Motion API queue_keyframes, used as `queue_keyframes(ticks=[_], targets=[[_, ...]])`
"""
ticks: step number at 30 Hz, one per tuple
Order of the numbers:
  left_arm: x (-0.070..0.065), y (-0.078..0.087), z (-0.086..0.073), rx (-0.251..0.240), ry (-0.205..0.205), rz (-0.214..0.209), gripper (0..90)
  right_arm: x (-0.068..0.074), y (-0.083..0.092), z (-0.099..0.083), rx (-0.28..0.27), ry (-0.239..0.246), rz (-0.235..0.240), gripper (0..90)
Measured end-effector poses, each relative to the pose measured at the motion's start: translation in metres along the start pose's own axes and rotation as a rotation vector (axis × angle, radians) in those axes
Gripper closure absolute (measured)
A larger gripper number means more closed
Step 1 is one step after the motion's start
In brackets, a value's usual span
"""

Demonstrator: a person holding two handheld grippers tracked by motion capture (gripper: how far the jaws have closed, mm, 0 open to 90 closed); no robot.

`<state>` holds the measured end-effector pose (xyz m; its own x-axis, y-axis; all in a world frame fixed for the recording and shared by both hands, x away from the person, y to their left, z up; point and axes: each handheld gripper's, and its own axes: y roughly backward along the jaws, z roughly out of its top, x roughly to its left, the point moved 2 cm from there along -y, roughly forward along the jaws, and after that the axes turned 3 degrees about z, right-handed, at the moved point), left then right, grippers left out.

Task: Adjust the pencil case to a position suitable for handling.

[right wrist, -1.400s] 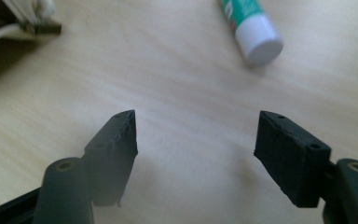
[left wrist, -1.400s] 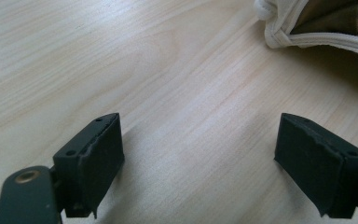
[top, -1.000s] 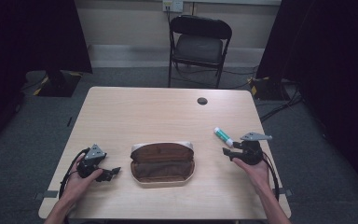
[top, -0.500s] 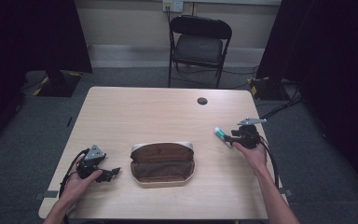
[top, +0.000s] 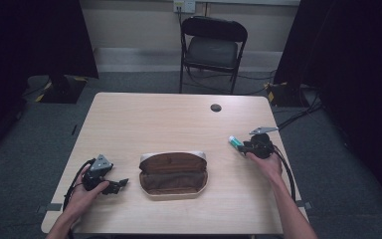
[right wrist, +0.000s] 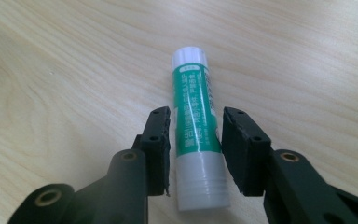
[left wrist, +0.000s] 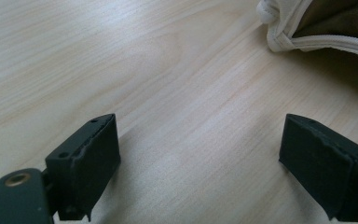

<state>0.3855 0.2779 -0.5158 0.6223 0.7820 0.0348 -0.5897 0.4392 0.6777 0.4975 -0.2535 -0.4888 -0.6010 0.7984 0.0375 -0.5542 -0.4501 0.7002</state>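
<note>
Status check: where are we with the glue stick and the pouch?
Done: the brown pouch lies unzipped and open on the table. In hand: the right tongs straddle the green-and-white glue stick, which lies flat; the jaws have just been closing, with a thin gap at each side, so no grip yet. The left tongs rest open beside the pouch. Left: clamp, lift, probably carry it into the pouch.

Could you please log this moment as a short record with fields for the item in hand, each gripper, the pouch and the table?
item: green and white tube, lying flat on the table
right gripper: jaws have just been closing, one on each side of the tube, narrow gaps left
left gripper: jaws wide apart over bare wood, nothing between them
pouch: brown, unzipped and open, mid-table between the grippers
also on table: small dark round disc near the far edge
</note>
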Motion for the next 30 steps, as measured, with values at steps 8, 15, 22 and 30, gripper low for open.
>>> queue_keyframes(ticks=[8, 15, 22, 30], targets=[[0.0, 0.0, 0.0, -0.001, 0.003, 0.002, 11.6, 0.0, -0.004, -0.002, 0.015, -0.01, -0.001, 63.7], [0.0, 0.0, 0.0, 0.001, 0.002, 0.005, 11.6, 0.001, -0.007, -0.003, 0.024, 0.001, 0.007, 65.0], [0.0, 0.0, 0.0, 0.0, 0.001, 0.005, 11.6, 0.003, -0.012, -0.002, 0.021, -0.007, 0.017, 65.3], [0.0, 0.0, 0.0, 0.0, 0.001, 0.006, 11.6, 0.006, -0.012, -0.003, 0.027, -0.016, 0.016, 65.5]])
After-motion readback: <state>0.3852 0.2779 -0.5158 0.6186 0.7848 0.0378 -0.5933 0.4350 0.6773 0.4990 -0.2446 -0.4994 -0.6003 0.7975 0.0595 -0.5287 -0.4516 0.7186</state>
